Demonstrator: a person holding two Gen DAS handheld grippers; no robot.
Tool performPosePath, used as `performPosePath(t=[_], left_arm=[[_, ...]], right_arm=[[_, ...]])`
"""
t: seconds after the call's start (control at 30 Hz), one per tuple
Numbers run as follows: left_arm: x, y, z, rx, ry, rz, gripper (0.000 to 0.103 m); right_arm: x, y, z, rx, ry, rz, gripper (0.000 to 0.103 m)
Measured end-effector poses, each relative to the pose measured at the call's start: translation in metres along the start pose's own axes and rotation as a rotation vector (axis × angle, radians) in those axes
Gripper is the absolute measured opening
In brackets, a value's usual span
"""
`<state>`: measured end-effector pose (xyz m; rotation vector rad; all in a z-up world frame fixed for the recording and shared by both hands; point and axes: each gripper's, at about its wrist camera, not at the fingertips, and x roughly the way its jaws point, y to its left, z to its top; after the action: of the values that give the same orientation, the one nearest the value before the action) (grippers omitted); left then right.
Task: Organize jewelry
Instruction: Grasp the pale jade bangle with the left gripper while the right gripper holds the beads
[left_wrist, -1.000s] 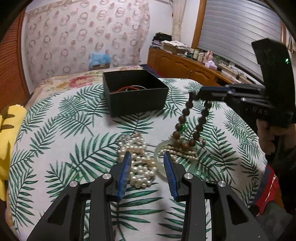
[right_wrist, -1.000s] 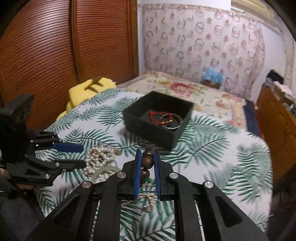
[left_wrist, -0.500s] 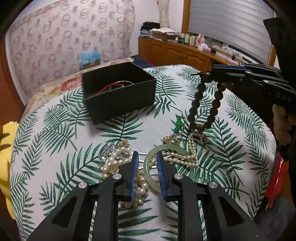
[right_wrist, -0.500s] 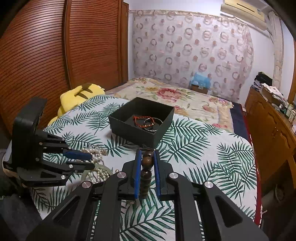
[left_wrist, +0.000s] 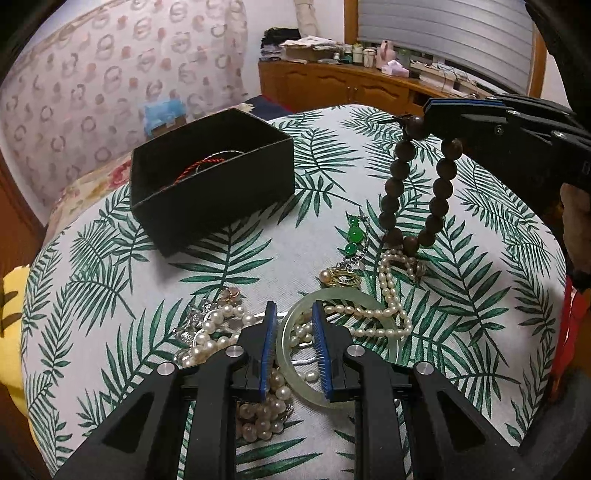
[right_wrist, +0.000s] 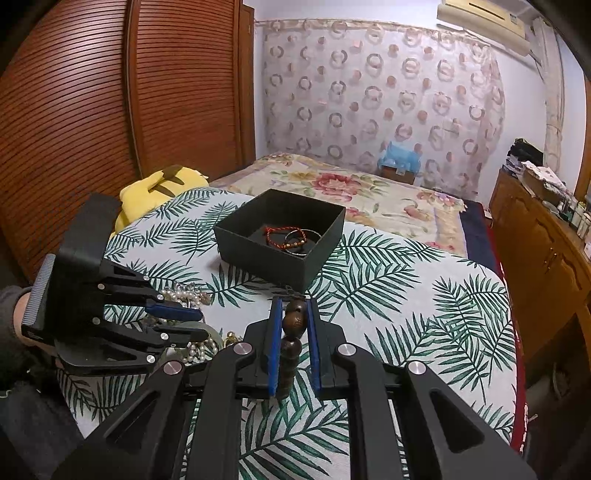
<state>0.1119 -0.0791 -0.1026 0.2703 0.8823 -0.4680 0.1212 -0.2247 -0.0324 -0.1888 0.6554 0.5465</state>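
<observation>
My right gripper (right_wrist: 293, 314) is shut on a dark wooden bead bracelet (left_wrist: 413, 184), which hangs clear above the table; it also shows between the fingers in the right wrist view (right_wrist: 293, 325). My left gripper (left_wrist: 293, 314) is partly open, low over the jewelry pile, its jaws straddling the rim of a pale jade bangle (left_wrist: 373, 310). Pearl strands (left_wrist: 221, 332) lie around and across the bangle. A black open box (left_wrist: 214, 184) holds a red cord bracelet (right_wrist: 280, 234) and a metal bangle.
A green bead pendant (left_wrist: 354, 236) and gold pieces (left_wrist: 341, 277) lie beside the pearls on the palm-leaf tablecloth (left_wrist: 110, 277). A yellow plush (right_wrist: 159, 188) sits at the table's left edge. A bed (right_wrist: 351, 184) and wooden cabinets (right_wrist: 535, 240) stand beyond.
My right gripper has lifted the wooden bracelet off the pile. My left gripper has narrowed and moved forward over the jade bangle's rim.
</observation>
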Motion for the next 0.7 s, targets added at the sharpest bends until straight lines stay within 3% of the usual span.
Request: performPosePath(t=[0.1, 0.7], left_arm=[[-0.002, -0.001, 0.001, 0.006, -0.011, 0.003, 0.007], [-0.077, 0.004, 0.016, -0.102, -0.23, -0.036, 0.007]], right_arm=[[-0.001, -0.002, -0.001, 0.002, -0.002, -0.003, 0.015], [-0.023, -0.003, 0.02, -0.008, -0.054, -0.038, 0.015]])
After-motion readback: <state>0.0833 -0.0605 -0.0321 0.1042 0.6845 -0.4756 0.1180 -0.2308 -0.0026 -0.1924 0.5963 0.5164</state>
